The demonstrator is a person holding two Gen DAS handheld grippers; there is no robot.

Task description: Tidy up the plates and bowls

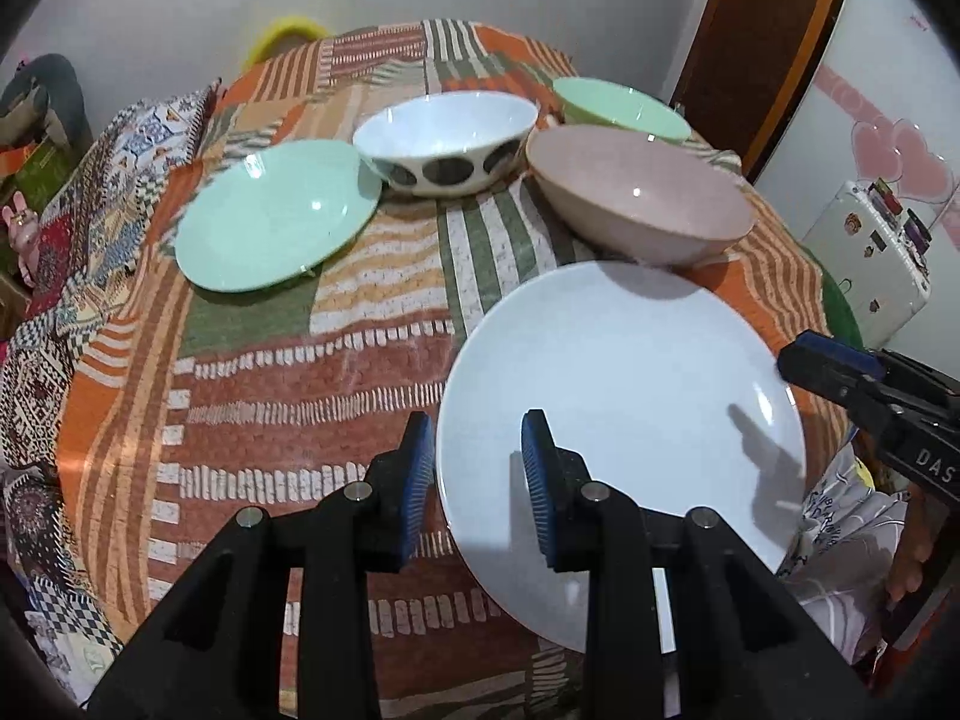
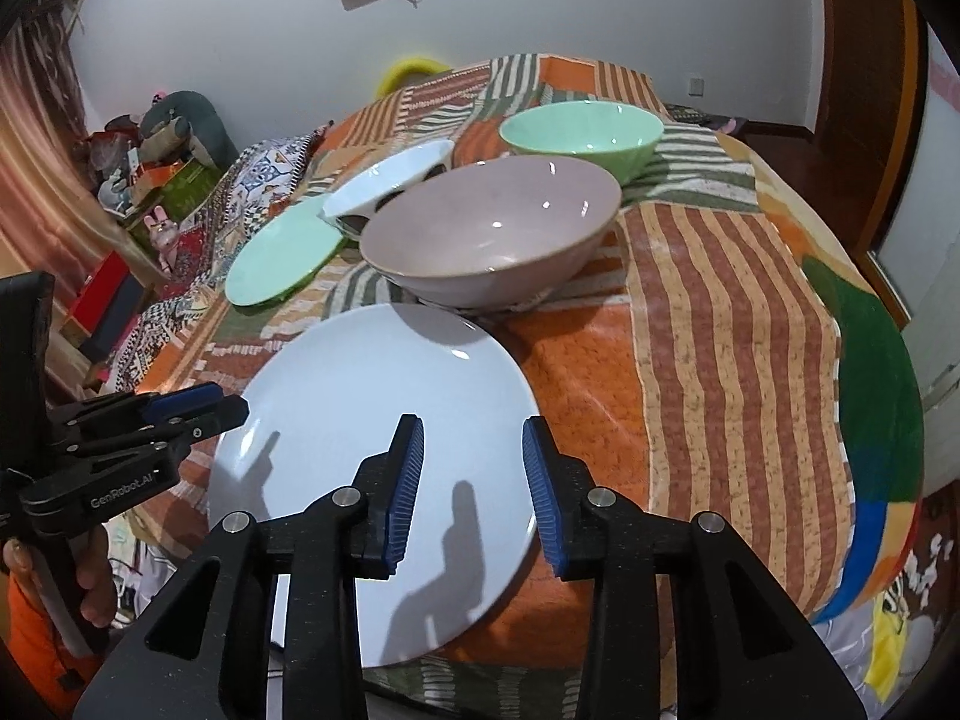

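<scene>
A large white plate (image 1: 630,390) (image 2: 360,396) lies at the near edge of the patchwork-covered table (image 1: 270,390), its near part past the edge. My left gripper (image 1: 477,474) (image 2: 210,405) straddles the plate's left rim; its pads stand apart and do not press. My right gripper (image 2: 474,480) (image 1: 798,360) is at the plate's right rim, pads apart, with one finger over the plate. Behind the white plate sit a pink bowl (image 1: 642,192) (image 2: 492,228), a green bowl (image 1: 618,108) (image 2: 582,126), a white bowl with dark spots (image 1: 444,138) (image 2: 384,186) and a mint plate (image 1: 276,222) (image 2: 276,258).
A patterned pillow (image 1: 138,138) lies along the table's left side, with clutter on the floor beyond it. A white cabinet with stickers (image 1: 876,252) stands to the right. The striped cloth (image 2: 720,330) to the right of the dishes is bare.
</scene>
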